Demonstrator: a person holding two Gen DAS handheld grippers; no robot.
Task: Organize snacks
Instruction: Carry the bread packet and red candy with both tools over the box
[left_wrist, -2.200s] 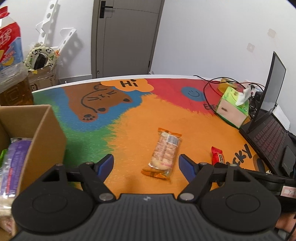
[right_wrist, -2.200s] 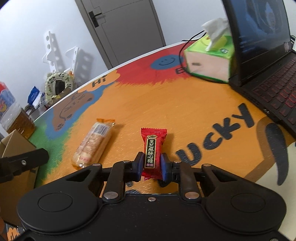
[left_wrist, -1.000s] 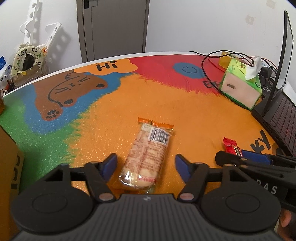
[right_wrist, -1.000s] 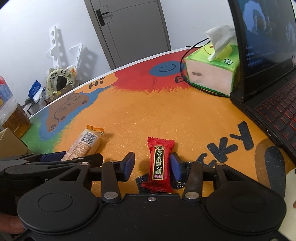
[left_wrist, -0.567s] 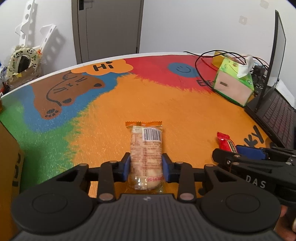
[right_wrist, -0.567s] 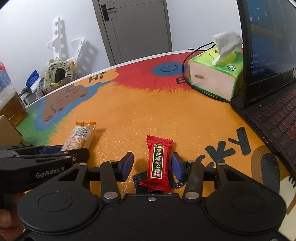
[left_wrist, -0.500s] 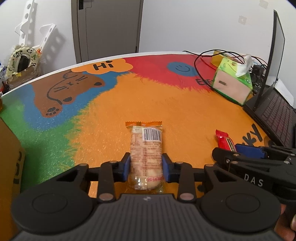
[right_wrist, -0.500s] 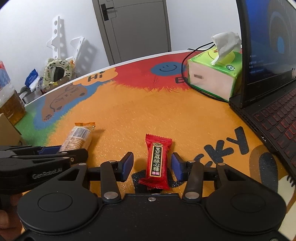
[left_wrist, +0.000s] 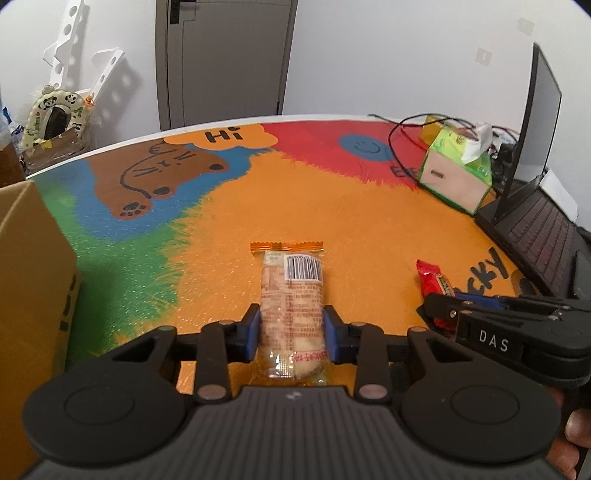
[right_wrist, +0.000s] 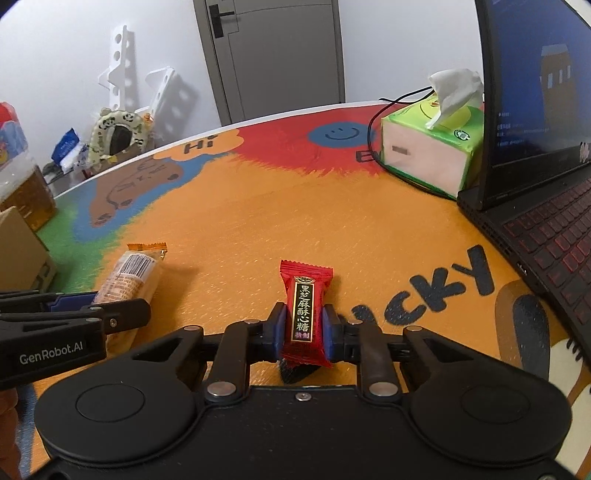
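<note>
Left gripper (left_wrist: 291, 328): we clamp the biscuit pack (left_wrist: 291, 295), lower centre of frame
Right gripper (right_wrist: 303, 328): jaws just closed on the red candy (right_wrist: 304, 306), lower centre
Handling: we judge both light, crinkly, slippery; biscuits fragile, so grip mid-body gently
Box (left_wrist: 29, 295): left edge

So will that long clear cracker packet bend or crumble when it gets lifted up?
Probably it stays fairly straight: the cracker packet looks filled with stacked biscuits. The left gripper pinches only its near end, so the far end may droop. The biscuits could crack if squeezed hard, and the shiny wrapper might slip.
</note>
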